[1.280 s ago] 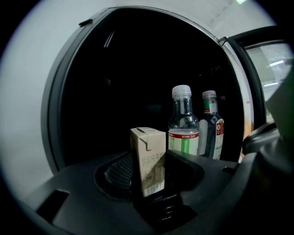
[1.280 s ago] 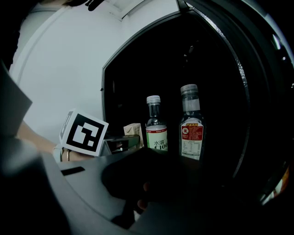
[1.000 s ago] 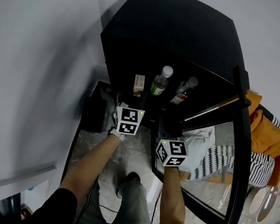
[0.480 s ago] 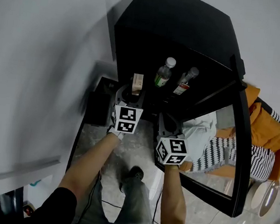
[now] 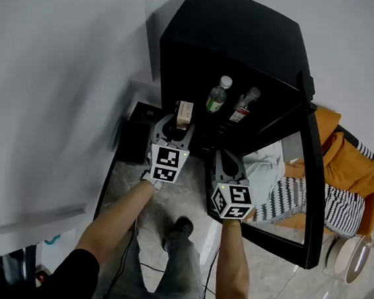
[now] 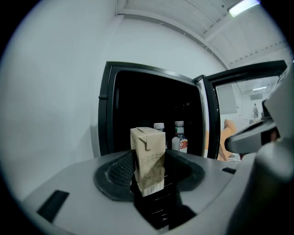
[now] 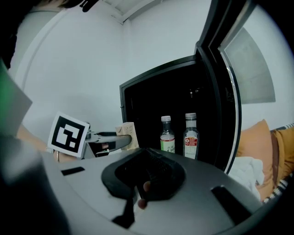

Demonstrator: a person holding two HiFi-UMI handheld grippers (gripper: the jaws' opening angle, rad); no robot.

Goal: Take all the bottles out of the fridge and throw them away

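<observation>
Bottles are what matters here, and both stand inside the black fridge [image 5: 239, 31]: a clear bottle with a green label [image 5: 215, 97] and, just beside it on the right, a clear bottle with a red label [image 5: 242, 107]. Both are upright with caps up, so the long axis is vertical. A sideways grab across the body looks like the way in, imo.

The left gripper [image 5: 176, 120] is busy. Its jaws are spread fairly wide and pinching a beige paper carton [image 6: 148, 158] by its flat sides, held upright just outside the fridge opening. That's not a bottle, so I wouldn't count on that hand for now.

The right gripper [image 5: 225, 158] has its jaws pressed together with nothing between them. It hangs just inside the swung-open glass-fronted door [image 5: 305, 191]. In the right gripper view both bottles sit ahead of it and a touch to the right, deeper in the fridge and well apart from its tips.

So my guess is the right one goes in. The red-label bottle is on its side, and the jaws have to open before they can straddle it. The bottles stand close together, so the green one could get bumped.
</observation>
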